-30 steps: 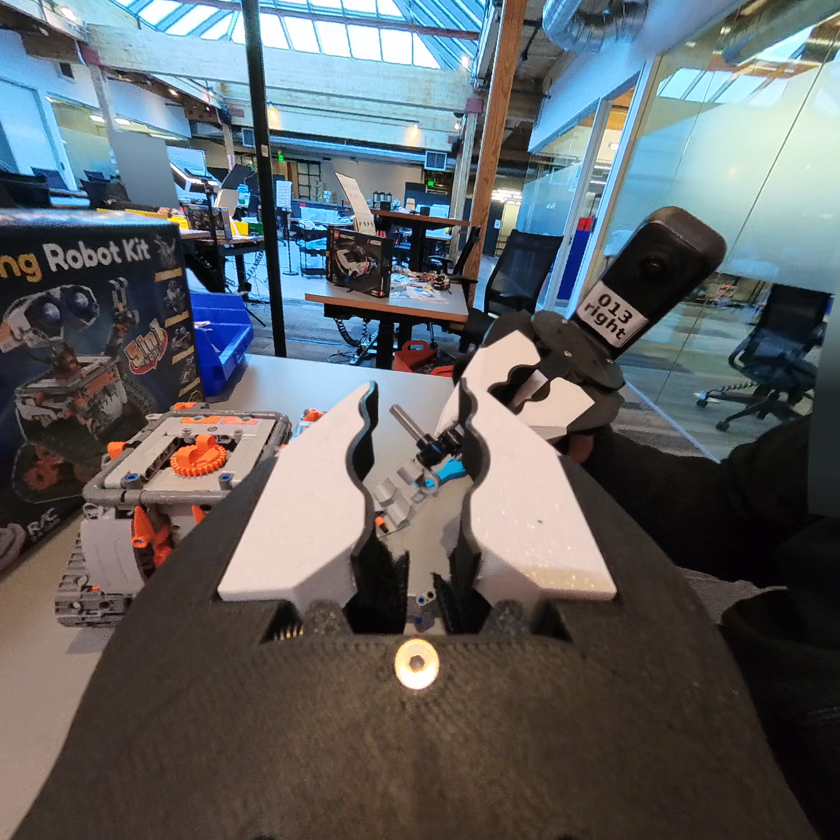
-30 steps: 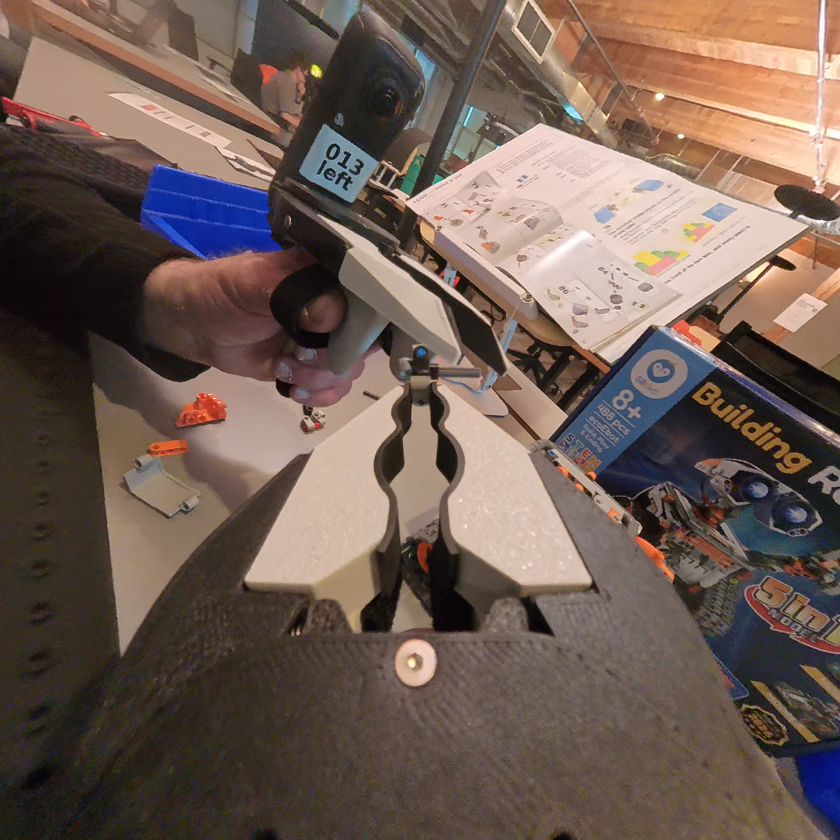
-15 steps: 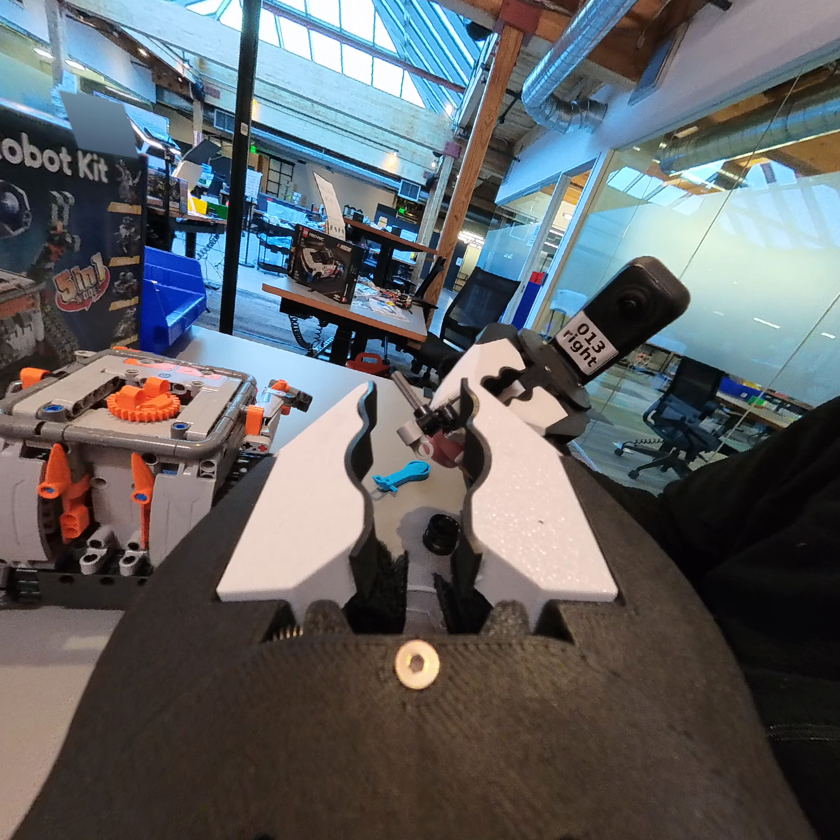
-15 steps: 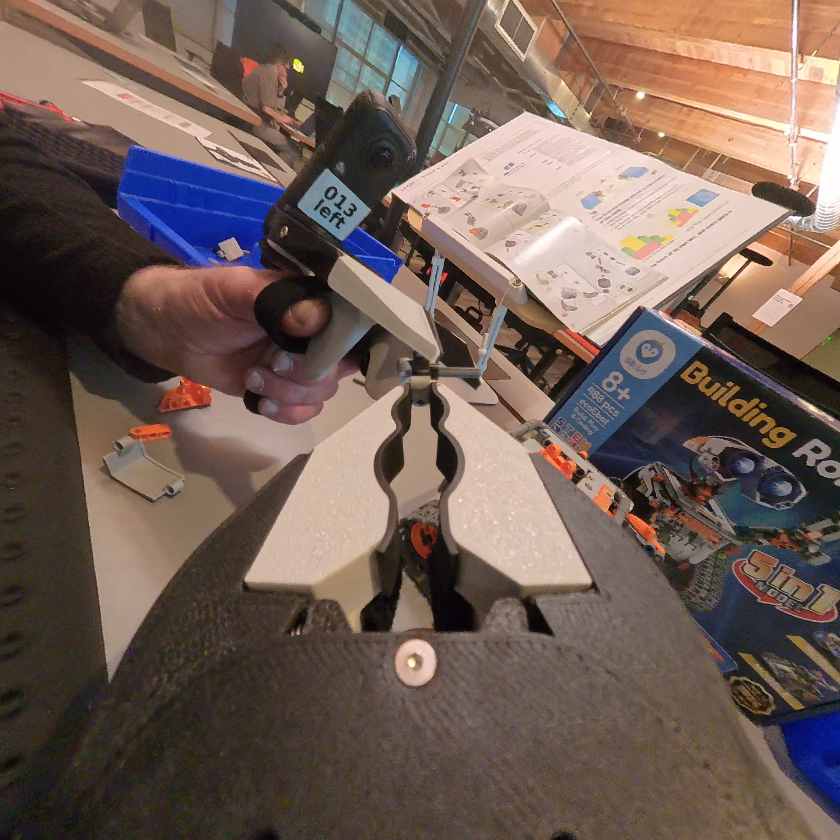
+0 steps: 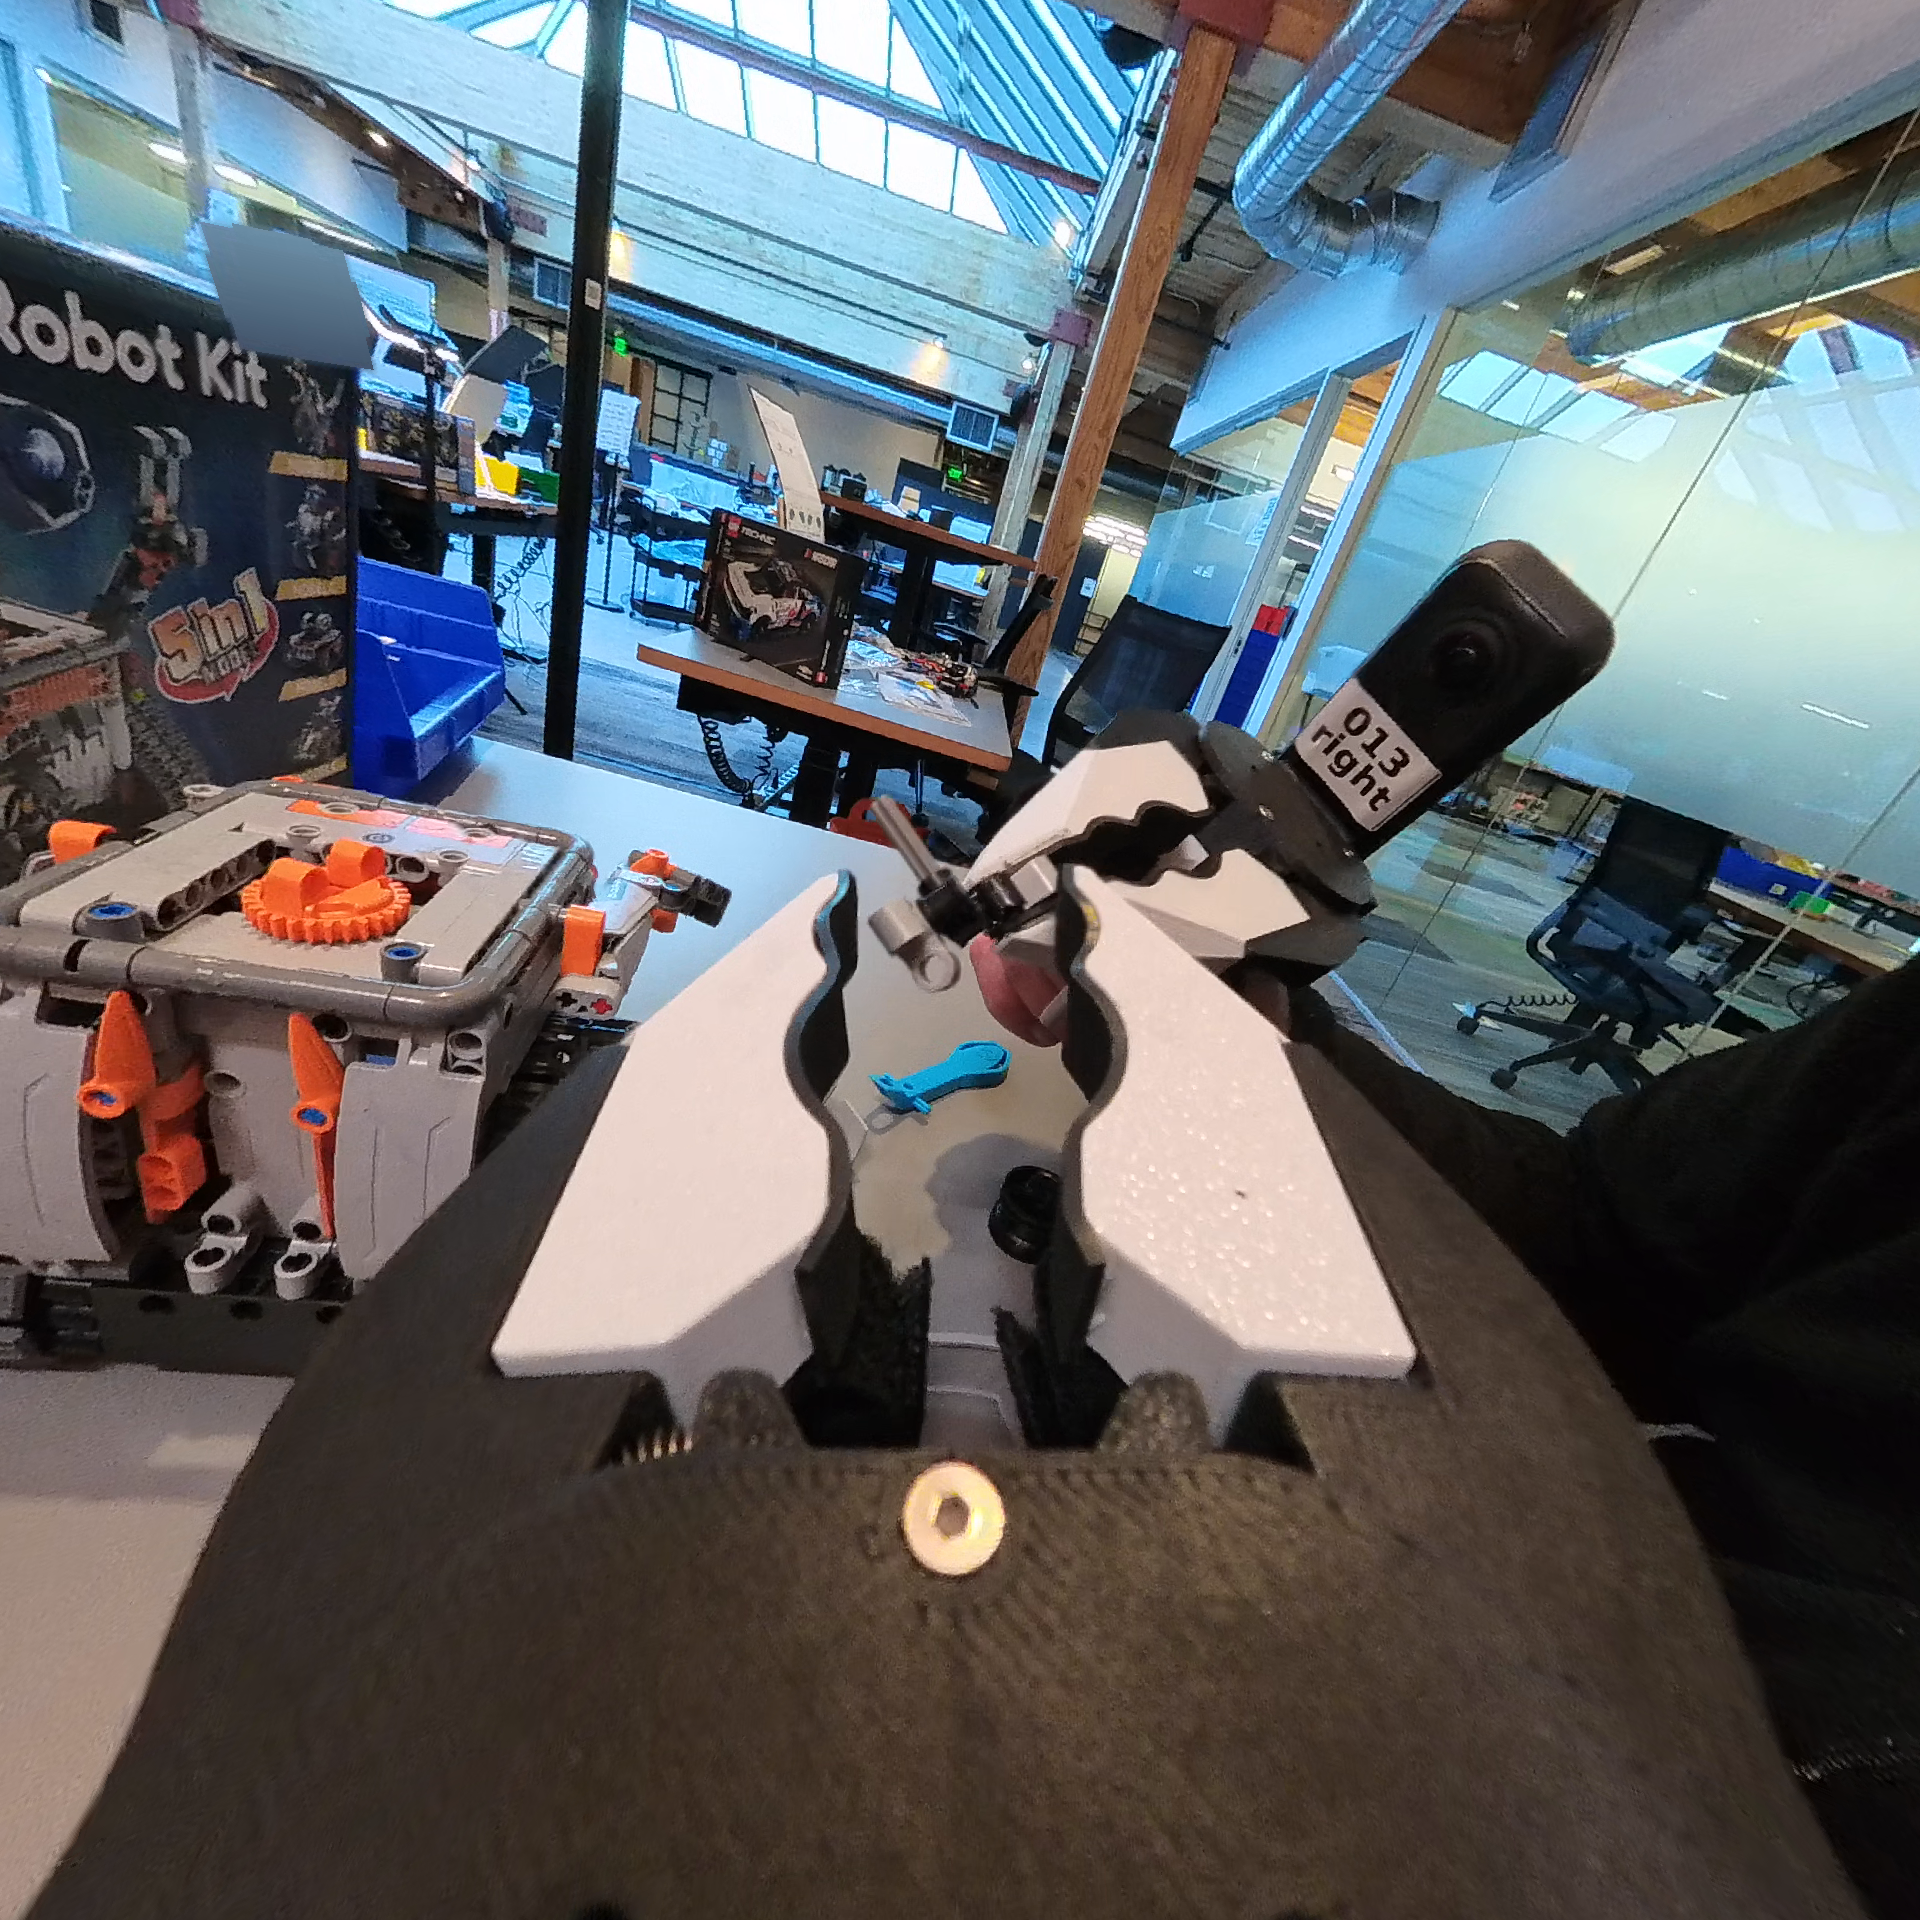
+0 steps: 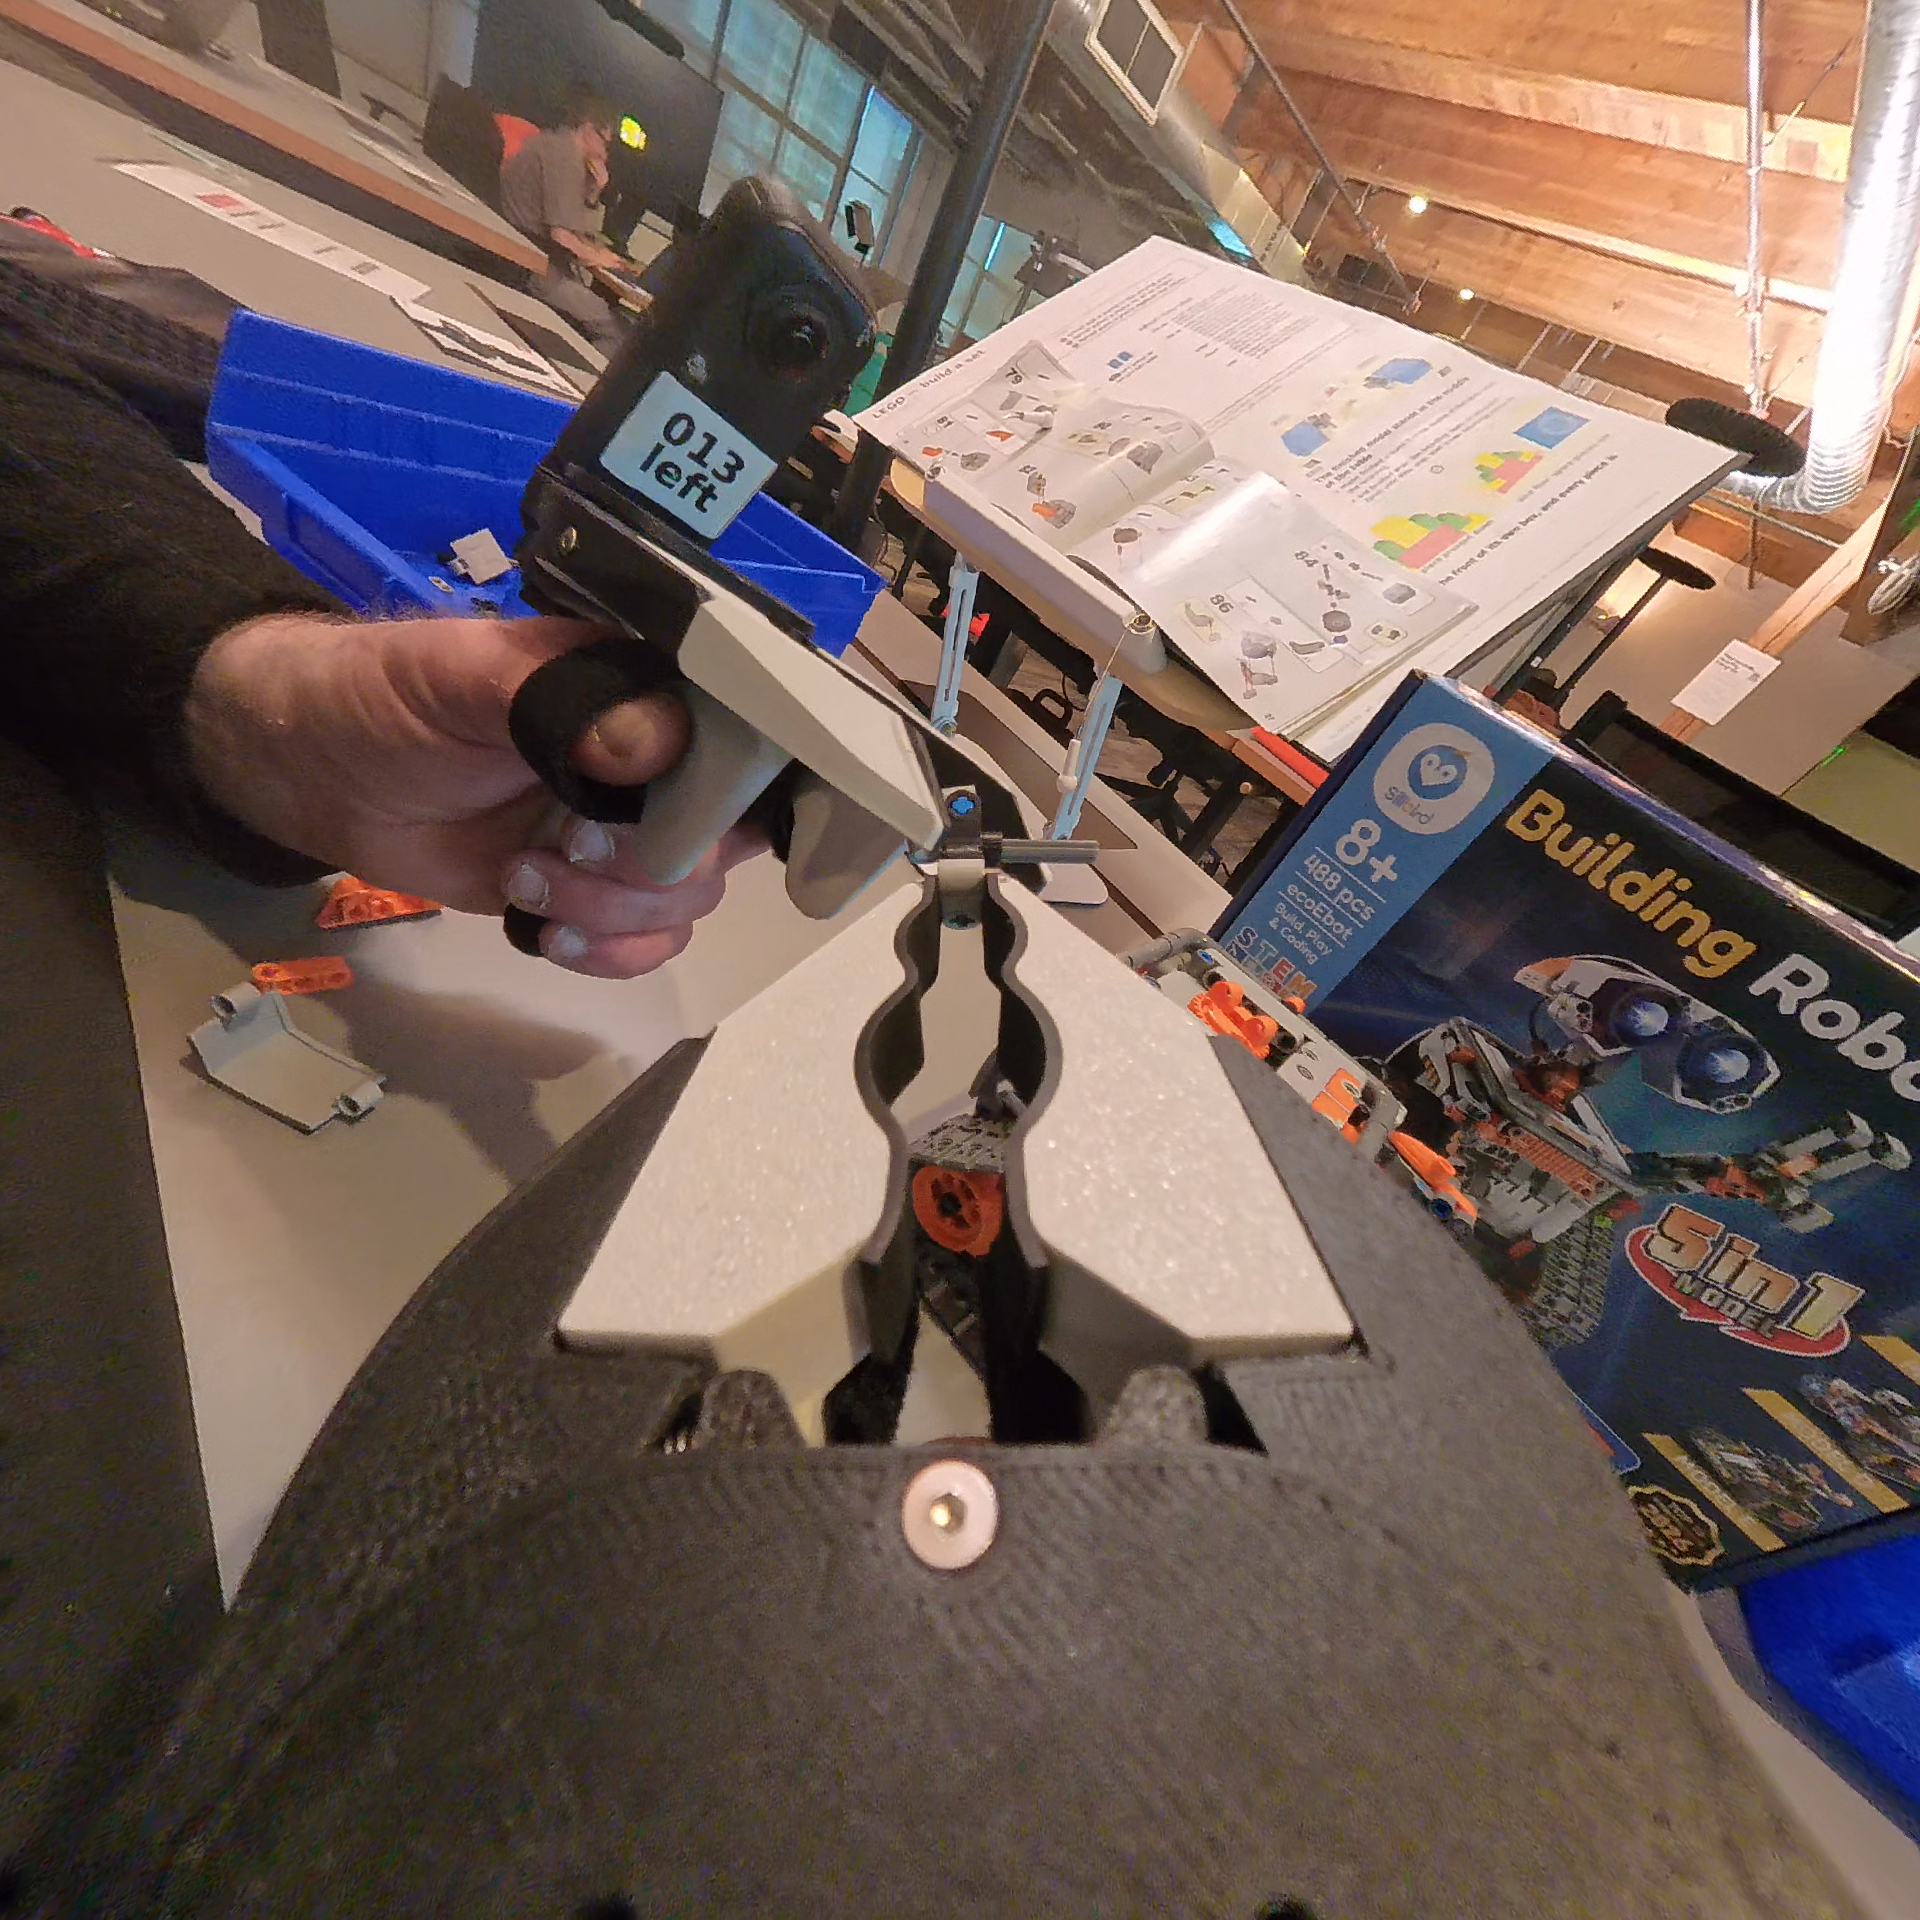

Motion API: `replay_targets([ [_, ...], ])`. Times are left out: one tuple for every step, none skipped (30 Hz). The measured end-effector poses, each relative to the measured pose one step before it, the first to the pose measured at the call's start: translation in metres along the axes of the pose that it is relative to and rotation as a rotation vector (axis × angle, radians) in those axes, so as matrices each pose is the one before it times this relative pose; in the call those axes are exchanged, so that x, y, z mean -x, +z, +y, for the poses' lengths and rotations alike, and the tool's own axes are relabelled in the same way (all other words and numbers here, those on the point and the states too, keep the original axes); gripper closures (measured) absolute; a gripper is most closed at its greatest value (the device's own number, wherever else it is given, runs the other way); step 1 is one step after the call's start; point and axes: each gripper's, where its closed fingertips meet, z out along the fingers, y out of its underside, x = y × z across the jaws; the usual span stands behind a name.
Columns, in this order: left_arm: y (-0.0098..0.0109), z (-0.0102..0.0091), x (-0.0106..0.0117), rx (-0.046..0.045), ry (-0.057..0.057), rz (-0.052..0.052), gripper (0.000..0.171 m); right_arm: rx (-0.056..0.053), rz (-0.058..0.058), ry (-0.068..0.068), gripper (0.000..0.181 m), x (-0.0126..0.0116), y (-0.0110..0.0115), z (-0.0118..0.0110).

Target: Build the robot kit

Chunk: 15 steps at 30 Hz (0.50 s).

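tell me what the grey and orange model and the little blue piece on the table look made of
Grey and orange model: looks like hard moulded plastic, semi-gloss, judging by its studded beams, pin holes and a toothed orange gear. Little blue piece: probably the same kind of plastic, smooth and evenly coloured; too small to be sure. Both rest on the table.

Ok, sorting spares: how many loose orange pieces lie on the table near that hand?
2: one orange piece just below the hand, a second orange piece beside the grey panel. More may be hidden.
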Motion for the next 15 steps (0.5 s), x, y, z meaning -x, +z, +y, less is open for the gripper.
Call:
replay_targets([
  [0.00011, 0.00057, 0.00124, 0.00153, -0.0074, -0.0001, 0.136, -0.0002, 0.0033, -0.0020, 0.176, -0.00047, -0.00025, 0.00002],
  [-0.00023, 0.00008, 0.00153, -0.00170, -0.0065, -0.0027, 0.136, 0.0001, 0.0009, -0.0007, 0.176, -0.00020, -0.00019, 0.00015],
  [-0.00037, -0.00019, 0.00145, -0.00297, -0.0059, -0.0029, 0.136, 0.0011, -0.0004, 0.0004, 0.176, -0.00008, -0.00008, 0.00034],
  [-0.00031, -0.00024, 0.00109, -0.00203, -0.0047, -0.0027, 0.137, 0.0013, 0.0004, -0.0016, 0.176, -0.00008, -0.00009, 0.00036],
  [-0.00012, -0.00018, 0.00064, -0.00185, -0.0019, -0.0009, 0.138, -0.0003, -0.0002, -0.0015, 0.176, 0.00010, -0.00015, -0.00001],
  [0.00005, 0.00004, 0.00029, 0.00000, 0.0008, -0.0002, 0.139, 0.0001, -0.0014, 0.0013, 0.176, -0.00002, -0.00015, 0.00029],
  [0.00025, 0.00042, -0.00030, 0.00177, 0.0036, 0.0010, 0.140, 0.0021, -0.0013, 0.0014, 0.176, -0.00005, 0.00007, 0.00066],
  [0.00027, 0.00061, -0.00012, 0.00215, 0.0049, -0.0002, 0.141, 0.0029, 0.0002, 0.0001, 0.176, -0.00031, 0.00010, 0.00075],
  [0.00033, 0.00039, -0.00063, 0.00002, 0.0053, 0.0016, 0.144, 0.0024, -0.0007, 0.0006, 0.176, -0.00015, 0.00005, 0.00080],
  [0.00035, 0.00056, -0.00067, 0.00214, 0.0043, 0.0023, 0.146, 0.0020, -0.0017, 0.0021, 0.176, -0.00003, 0.00012, 0.00068],
  [0.00027, 0.00056, 0.00000, 0.00161, 0.0027, -0.0006, 0.146, 0.0009, -0.0011, 0.0012, 0.176, -0.00008, -0.00007, 0.00050],
  [0.00002, 0.00014, 0.00007, -0.00019, 0.0005, 0.0008, 0.146, 0.0001, -0.0008, 0.0008, 0.176, -0.00003, -0.00011, 0.00023],
  [0.00015, 0.00018, 0.00018, 0.00026, -0.0011, 0.0004, 0.146, 0.0006, -0.0008, 0.0011, 0.176, 0.00008, -0.00004, 0.00036],
  [0.00005, 0.00024, 0.00013, 0.00016, -0.0018, 0.0008, 0.146, 0.0005, -0.0015, 0.0007, 0.176, 0.00004, 0.00009, 0.00027],
  [-0.00002, -0.00014, -0.00008, -0.00067, -0.0006, 0.0011, 0.147, -0.0001, -0.0021, 0.0012, 0.176, 0.00013, -0.00010, 0.00011],
])
